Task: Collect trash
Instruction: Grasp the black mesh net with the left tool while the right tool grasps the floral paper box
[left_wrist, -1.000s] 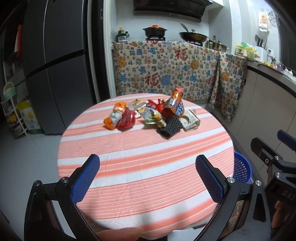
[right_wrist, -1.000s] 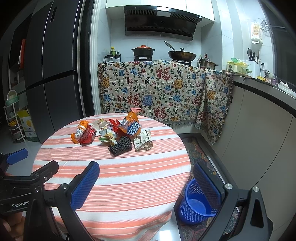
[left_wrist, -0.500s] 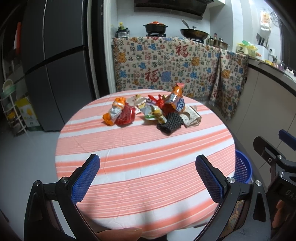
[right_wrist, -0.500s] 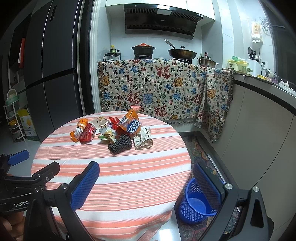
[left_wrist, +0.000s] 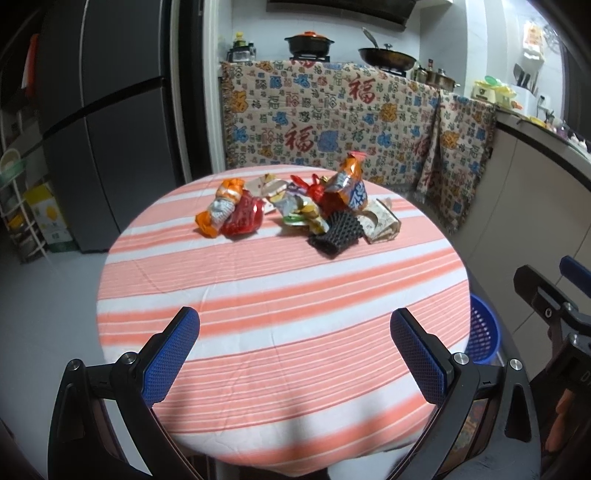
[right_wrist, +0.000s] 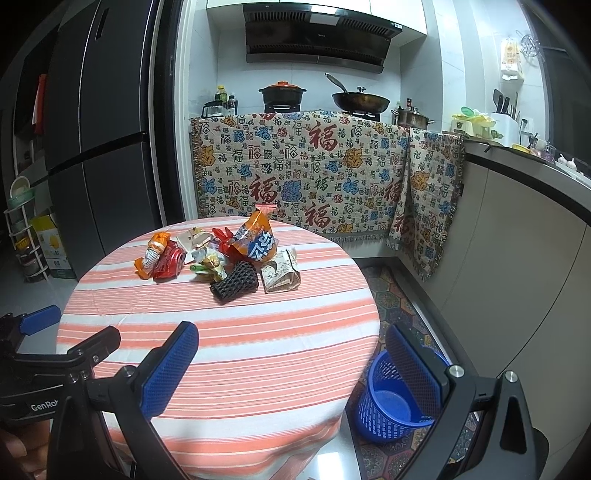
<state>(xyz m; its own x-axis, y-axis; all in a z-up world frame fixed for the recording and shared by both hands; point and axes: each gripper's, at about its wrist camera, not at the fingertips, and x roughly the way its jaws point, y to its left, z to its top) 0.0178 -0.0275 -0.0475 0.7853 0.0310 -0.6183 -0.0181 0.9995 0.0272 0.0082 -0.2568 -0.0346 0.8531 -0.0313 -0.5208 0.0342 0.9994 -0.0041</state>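
Note:
A pile of trash lies on the far half of a round table with an orange-striped cloth (left_wrist: 280, 295): an orange and red wrapper (left_wrist: 231, 212), an orange-blue snack bag (left_wrist: 349, 184), a black foam net (left_wrist: 334, 236) and a crumpled paper bag (left_wrist: 382, 225). The same pile shows in the right wrist view, with the snack bag (right_wrist: 258, 240) and the foam net (right_wrist: 234, 282). My left gripper (left_wrist: 295, 347) is open and empty over the near table edge. My right gripper (right_wrist: 291, 363) is open and empty at the table's near right. A blue mesh bin (right_wrist: 393, 402) stands on the floor right of the table.
A dark fridge (left_wrist: 103, 129) stands at the left. A patterned cloth (right_wrist: 306, 177) hangs over the counter behind the table, with a pot and a wok on the stove. A counter (right_wrist: 524, 236) runs along the right. A patterned mat (right_wrist: 391, 295) covers the floor there.
Both grippers have risen and tilted down a little, so the table and trash pile sit lower in the views. Both stay open and empty.

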